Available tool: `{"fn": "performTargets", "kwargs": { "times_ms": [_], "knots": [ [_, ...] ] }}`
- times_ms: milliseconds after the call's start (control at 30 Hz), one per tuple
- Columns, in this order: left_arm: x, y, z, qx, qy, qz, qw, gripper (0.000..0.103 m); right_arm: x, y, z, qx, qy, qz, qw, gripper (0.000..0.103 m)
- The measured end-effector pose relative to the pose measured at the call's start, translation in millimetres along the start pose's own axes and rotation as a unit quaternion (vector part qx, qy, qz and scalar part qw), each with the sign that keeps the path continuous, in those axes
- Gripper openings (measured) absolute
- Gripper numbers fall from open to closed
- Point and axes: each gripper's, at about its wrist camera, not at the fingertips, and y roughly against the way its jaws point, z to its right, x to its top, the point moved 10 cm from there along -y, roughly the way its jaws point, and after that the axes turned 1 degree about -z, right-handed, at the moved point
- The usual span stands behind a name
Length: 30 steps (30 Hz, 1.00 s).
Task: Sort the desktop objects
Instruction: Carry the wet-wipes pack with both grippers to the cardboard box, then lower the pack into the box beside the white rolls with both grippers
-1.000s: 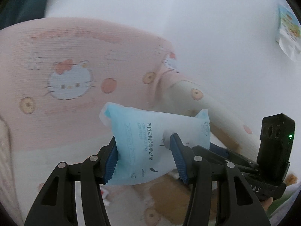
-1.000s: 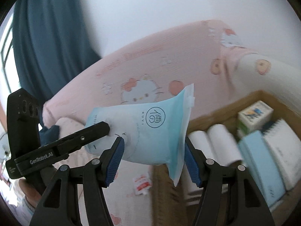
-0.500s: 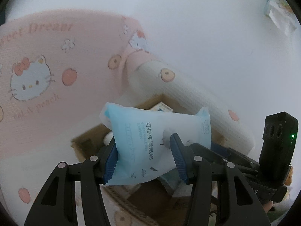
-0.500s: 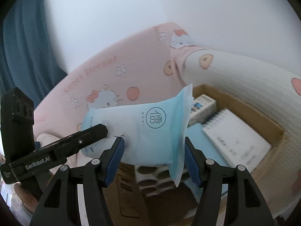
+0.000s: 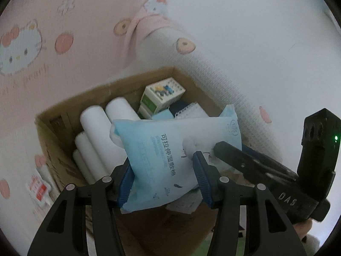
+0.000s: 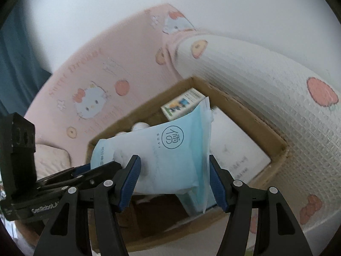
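pouch (image 5: pixel 170 153) over box (image 5: pixel 70 106), rolls (image 5: pixel 96 128) inside

A cardboard box (image 5: pixel 64 111) sits on the bed (image 5: pixel 25 98), just beside a pink cartoon-cat pillow (image 5: pixel 70 21).

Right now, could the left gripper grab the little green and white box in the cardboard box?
Probably not: the left gripper is shut on the blue pouch, which the right gripper grips too. The green and white box lies uncovered beyond.

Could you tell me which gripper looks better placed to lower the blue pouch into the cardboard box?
Neither clearly: left gripper and right gripper both clamp the blue pouch above the cardboard box. Probably lower together; the free space beside the white rolls lies under both.
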Motion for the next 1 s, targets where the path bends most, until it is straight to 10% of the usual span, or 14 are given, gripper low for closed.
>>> {"fn": "performTargets", "kwargs": {
  "times_ms": [500,1000],
  "knots": [
    [-41.8,-20.5,-11.3,0.061,0.039,-0.083,0.9939,0.056,-20.2,-26.5,20.8,-0.032,0.038,-0.092,0.995,0.061],
    [-27.5,3.8,-25.1,0.032,0.000,-0.083,0.9960,0.056,-23.8,-37.7,18.9,-0.073,0.104,-0.110,0.986,0.061]
  ]
}}
